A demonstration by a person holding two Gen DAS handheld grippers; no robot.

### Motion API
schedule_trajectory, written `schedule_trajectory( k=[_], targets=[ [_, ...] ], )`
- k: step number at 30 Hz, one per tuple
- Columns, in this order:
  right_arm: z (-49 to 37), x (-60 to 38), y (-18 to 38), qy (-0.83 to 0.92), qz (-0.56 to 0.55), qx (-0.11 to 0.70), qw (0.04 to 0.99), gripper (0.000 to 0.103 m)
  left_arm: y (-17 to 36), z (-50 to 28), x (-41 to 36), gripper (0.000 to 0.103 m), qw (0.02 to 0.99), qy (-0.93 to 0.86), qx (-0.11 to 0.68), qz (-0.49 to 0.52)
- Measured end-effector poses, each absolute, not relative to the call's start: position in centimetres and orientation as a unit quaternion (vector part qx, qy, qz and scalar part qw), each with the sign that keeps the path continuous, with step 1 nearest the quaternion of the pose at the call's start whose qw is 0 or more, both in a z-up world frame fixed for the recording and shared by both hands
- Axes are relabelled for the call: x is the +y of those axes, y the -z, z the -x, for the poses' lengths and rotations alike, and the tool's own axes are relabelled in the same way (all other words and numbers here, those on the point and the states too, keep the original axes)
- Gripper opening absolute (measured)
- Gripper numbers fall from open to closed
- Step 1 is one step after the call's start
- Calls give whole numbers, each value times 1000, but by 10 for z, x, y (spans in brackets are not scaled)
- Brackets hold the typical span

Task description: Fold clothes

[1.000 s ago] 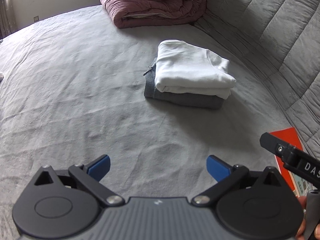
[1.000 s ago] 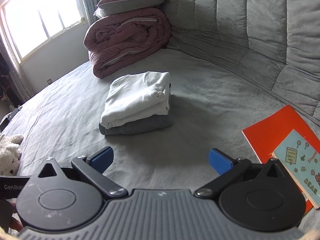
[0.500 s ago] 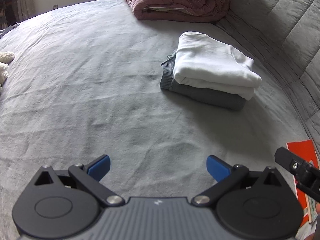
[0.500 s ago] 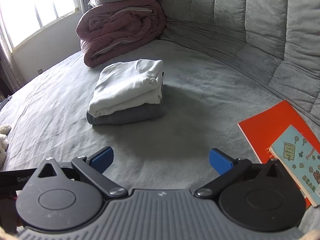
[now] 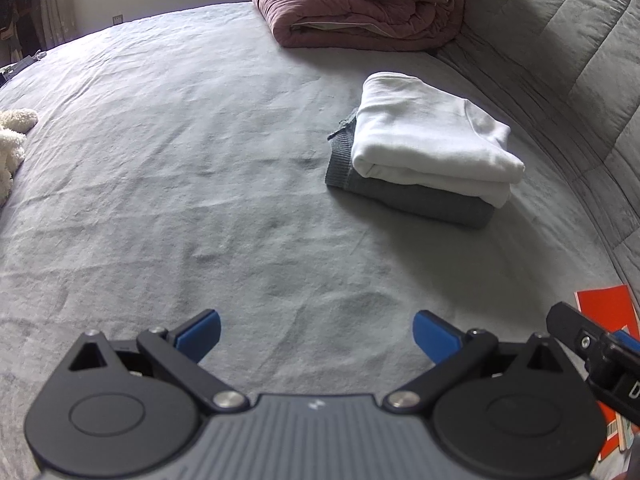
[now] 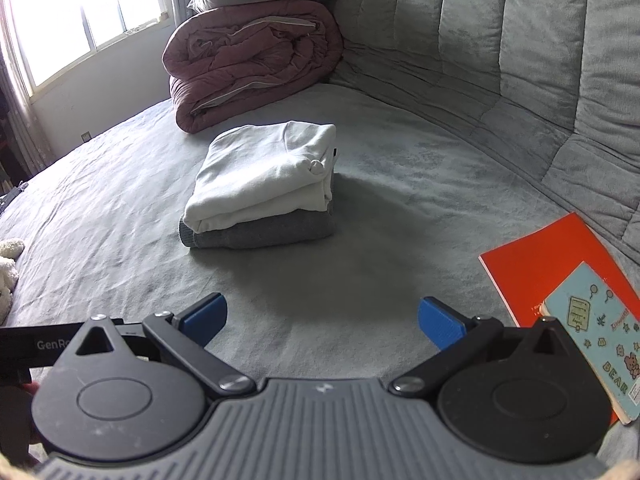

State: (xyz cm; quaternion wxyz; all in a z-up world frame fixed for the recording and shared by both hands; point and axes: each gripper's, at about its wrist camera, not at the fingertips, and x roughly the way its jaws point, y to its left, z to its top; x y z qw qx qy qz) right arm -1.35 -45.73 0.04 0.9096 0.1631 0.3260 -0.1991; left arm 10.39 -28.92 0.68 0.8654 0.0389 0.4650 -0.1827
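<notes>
the left tongs (image 5: 316,334) and the right tongs (image 6: 323,320) both hover over the grey bed (image 5: 180,168) with blue tips spread wide, holding nothing. ahead of them a folded white garment (image 6: 264,172) lies on top of a folded grey garment (image 6: 272,234), well apart from both tongs. an orange book (image 6: 536,258) lies to the right, with a pale blue notebook (image 6: 596,328) on it.
</notes>
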Motion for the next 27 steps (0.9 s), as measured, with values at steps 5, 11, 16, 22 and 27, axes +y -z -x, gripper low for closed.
schedule_trajectory(
  k=[5,11,16,22,27],
  targets=[
    [12,-456,-1,196,-163,327,910,103,-11,-103,-288,102,868,181,460,-45],
    [12,-453,-4,189,-160,324,913,103,-16,-100,-285,102,871,177,455,-52],
    [12,-450,-10,191,-157,318,915,103,-28,-91,-277,102,875,173,448,-57],
    [21,-446,-30,188,-175,290,922,103,-47,-72,-263,102,877,174,444,-56],
    [39,-434,-53,185,-172,271,929,103,-58,-53,-252,102,878,179,439,-67]
  ],
)
